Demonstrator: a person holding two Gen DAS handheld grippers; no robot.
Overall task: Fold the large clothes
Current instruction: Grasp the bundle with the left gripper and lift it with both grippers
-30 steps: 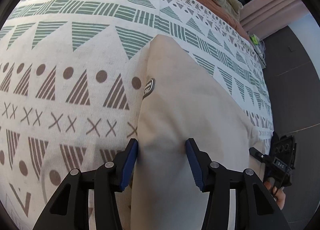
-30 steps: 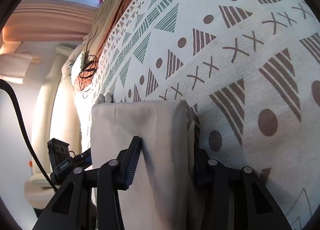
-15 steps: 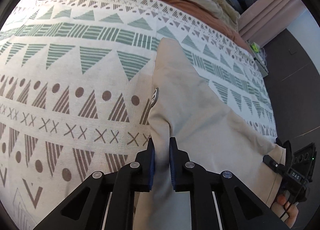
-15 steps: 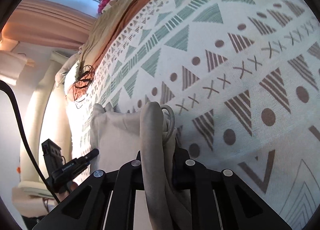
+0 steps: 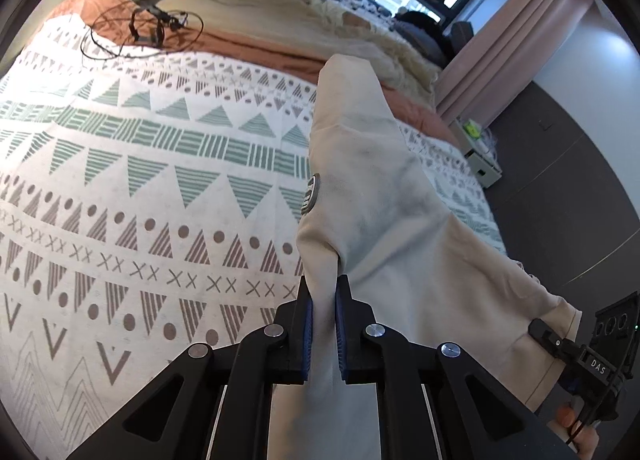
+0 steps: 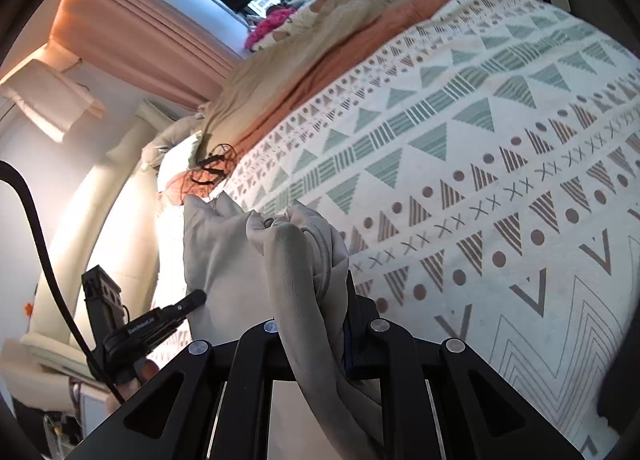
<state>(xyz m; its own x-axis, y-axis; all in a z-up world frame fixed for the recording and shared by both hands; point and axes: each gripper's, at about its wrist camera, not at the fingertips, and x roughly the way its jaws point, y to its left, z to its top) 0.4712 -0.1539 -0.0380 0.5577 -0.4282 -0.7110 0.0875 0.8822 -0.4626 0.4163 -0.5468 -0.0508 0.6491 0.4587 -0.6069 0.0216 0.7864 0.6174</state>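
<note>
Both grippers, left (image 5: 323,312) and right (image 6: 316,324), now clamped on lifted beige garment (image 5: 380,228); "DAS" label.

Garment (image 5: 384,196) hem (bottom edge) cut off

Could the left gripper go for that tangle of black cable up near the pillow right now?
Probably not: the left gripper is shut on the beige garment, and the black cable lies far across the patterned bedspread.
</note>
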